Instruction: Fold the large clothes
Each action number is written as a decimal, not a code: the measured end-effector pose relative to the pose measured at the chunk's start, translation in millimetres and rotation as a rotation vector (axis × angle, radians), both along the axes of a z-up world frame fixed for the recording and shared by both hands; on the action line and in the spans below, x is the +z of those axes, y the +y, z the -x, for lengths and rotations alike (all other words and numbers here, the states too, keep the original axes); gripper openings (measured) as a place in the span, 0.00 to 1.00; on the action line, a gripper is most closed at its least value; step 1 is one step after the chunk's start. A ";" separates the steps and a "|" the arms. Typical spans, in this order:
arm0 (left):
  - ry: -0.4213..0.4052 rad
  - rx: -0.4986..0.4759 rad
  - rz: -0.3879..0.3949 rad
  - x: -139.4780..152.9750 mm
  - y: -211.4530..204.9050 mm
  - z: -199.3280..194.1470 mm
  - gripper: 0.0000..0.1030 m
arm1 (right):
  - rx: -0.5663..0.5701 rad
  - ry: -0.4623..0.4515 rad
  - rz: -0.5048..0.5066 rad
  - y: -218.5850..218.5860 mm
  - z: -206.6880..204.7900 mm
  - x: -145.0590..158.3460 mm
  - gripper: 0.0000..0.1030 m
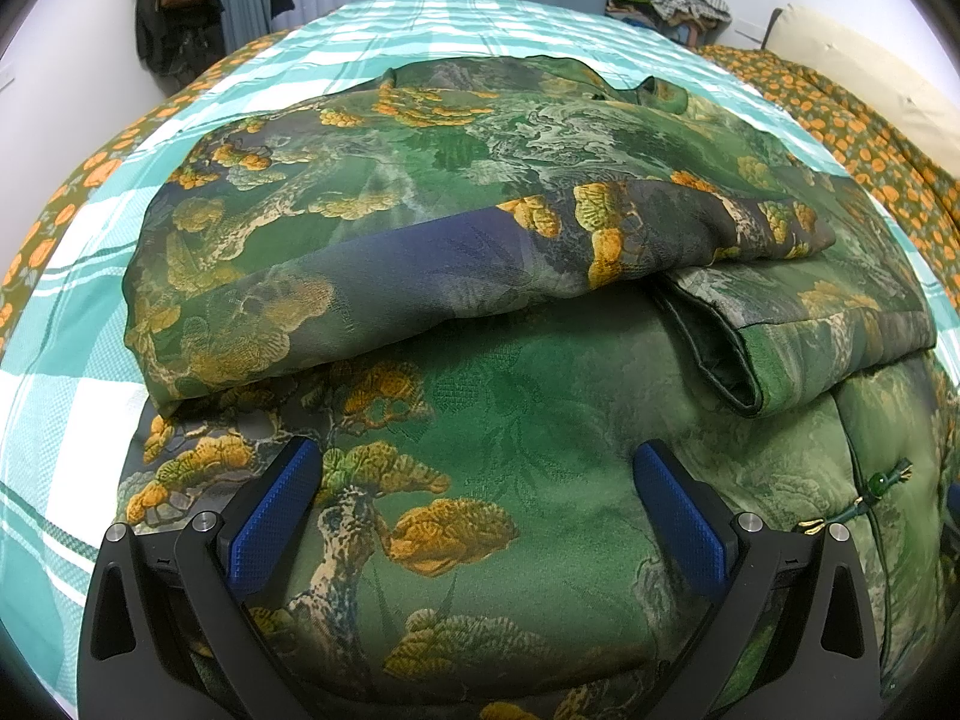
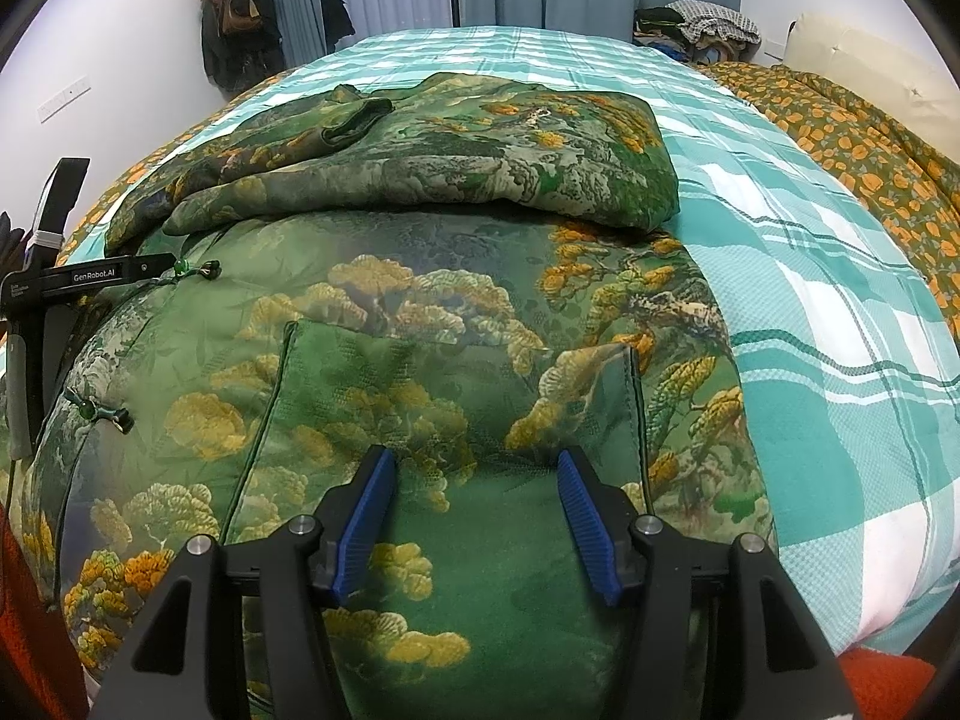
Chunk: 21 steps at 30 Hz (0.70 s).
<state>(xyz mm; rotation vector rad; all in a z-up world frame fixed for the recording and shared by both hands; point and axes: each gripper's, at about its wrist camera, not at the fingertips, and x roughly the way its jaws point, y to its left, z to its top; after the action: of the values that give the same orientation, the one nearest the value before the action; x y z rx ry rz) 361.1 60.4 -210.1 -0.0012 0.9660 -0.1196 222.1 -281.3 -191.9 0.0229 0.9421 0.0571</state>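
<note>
A large green jacket printed with orange pine trees (image 1: 510,408) lies on the bed, its sleeves folded across the upper body. It also shows in the right wrist view (image 2: 432,324), with a patch pocket (image 2: 456,396) and knot buttons (image 2: 204,269). My left gripper (image 1: 474,468) is open, its blue pads just above the jacket's lower left part, holding nothing. My right gripper (image 2: 477,468) is open over the pocket on the lower right part, empty. The left gripper's body shows at the left edge of the right wrist view (image 2: 78,282).
The bed has a teal and white checked sheet (image 2: 840,312) and an orange-flowered quilt (image 2: 870,150) at the right. A pile of clothes (image 2: 696,30) sits at the far end. Curtains and hanging bags stand behind. A cream headboard (image 1: 870,78) is at far right.
</note>
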 end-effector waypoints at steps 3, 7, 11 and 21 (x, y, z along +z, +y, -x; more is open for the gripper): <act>0.000 0.000 0.000 0.0 0.0 0.0 1.00 | 0.000 0.001 0.003 0.1 0.0 0.1 0.57; 0.000 0.000 0.000 0.0 0.4 0.0 1.00 | -0.003 0.017 0.008 0.5 -1.4 8.7 0.57; -0.002 0.002 -0.008 0.9 -1.2 -0.1 1.00 | -0.054 0.014 -0.031 -15.6 4.1 30.2 0.57; 0.003 0.007 0.004 -0.3 -0.7 2.0 1.00 | -0.263 0.076 -0.049 -92.1 39.1 55.2 0.57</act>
<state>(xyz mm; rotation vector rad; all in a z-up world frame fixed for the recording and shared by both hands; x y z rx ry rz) 359.1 59.8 -210.3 -0.0083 0.9689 -0.1155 183.0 -373.4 -136.8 0.1949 1.0070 -0.1653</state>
